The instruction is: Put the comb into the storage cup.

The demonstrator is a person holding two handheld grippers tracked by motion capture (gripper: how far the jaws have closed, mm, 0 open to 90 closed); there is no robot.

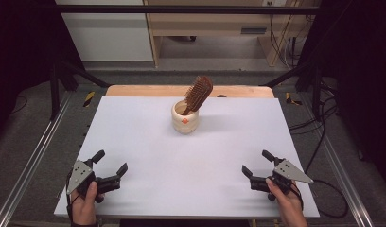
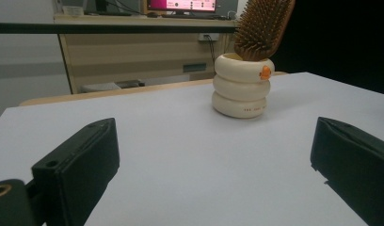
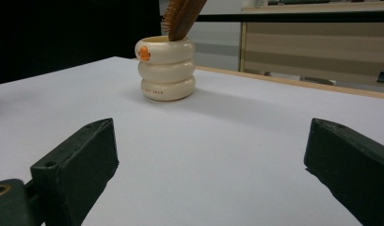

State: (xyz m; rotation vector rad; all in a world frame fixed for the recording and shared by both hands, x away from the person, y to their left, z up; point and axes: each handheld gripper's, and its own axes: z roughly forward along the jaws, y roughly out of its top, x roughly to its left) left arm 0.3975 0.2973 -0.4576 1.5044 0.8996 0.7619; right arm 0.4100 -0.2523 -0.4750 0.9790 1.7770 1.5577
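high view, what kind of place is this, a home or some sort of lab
Most likely a lab or recording rig, not a home. A white table sits inside a metal frame, loose cables trail on the floor, and a lit monitor stands on a bench behind. The only props are a cream holder and a wooden hairbrush.

Left claw point(image 1: 109, 163) and right claw point(image 1: 257, 163) rest low, jaws spread wide.

The left gripper point(image 1: 109, 165) and the right gripper point(image 1: 258, 163) are alike: each has 2 black, blocky jaws on a black body, topped by a grey three-cornered plate dotted with small dark holes. A thin black cable trails from each. In the gripper views, every jaw shows a small round hole near its tip.
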